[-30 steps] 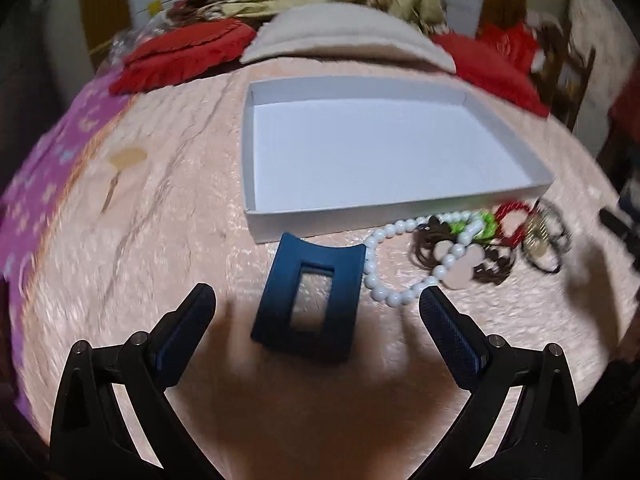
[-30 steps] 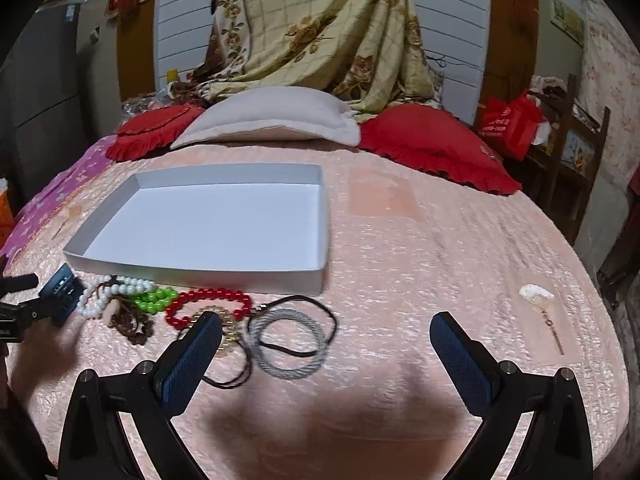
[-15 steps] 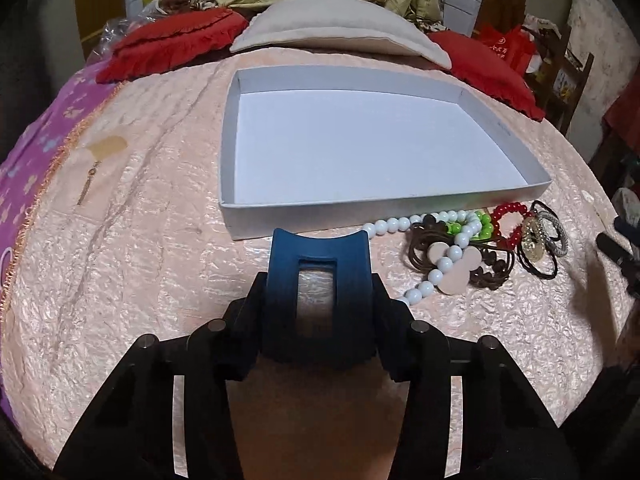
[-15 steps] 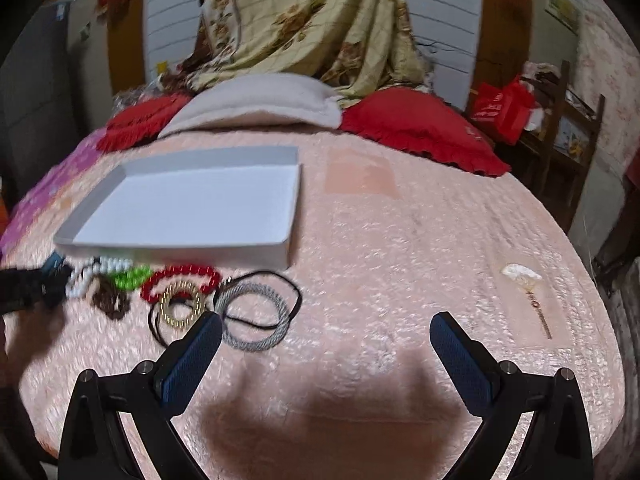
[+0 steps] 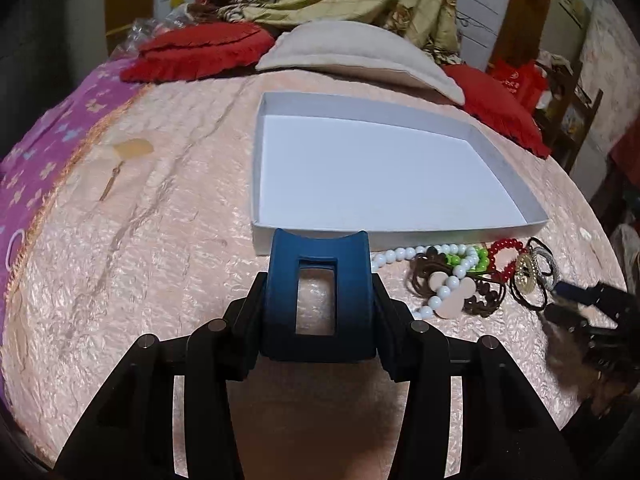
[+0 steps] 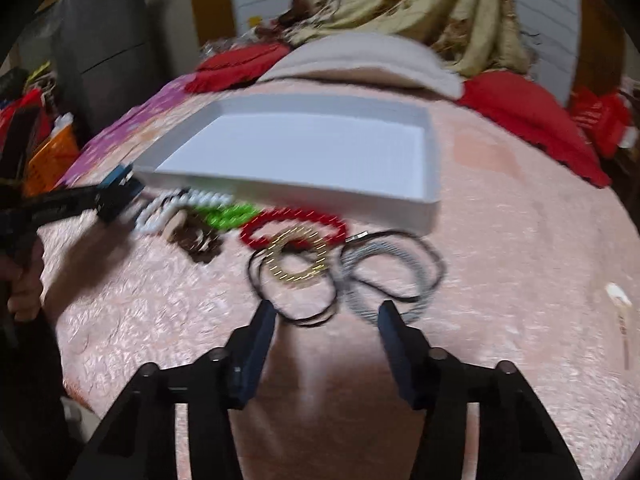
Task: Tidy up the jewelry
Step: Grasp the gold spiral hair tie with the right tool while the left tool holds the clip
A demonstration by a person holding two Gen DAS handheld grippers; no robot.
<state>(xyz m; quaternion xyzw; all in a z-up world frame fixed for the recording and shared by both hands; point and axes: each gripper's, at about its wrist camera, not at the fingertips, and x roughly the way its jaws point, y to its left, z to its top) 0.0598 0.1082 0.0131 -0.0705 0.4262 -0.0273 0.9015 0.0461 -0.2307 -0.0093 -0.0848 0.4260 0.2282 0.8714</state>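
Tray (image 5: 496, 164) empty, nothing sorted yet. My left gripper (image 5: 320, 300) pinches the blue clip (image 5: 320, 264); my right gripper (image 6: 326, 320) is closing near the hair ties (image 6: 384, 276), clamping nothing.

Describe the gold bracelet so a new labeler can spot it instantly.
Find the white tray on the pink bedspread; a row of jewelry lies along its near wall. The gold bracelet sits just in front of the red bead bracelet, overlapping black cords. It is the only metallic, glittering ring there; the others are beads or cord.

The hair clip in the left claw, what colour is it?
Dark blue. The hair clip shows best in the left wrist view.
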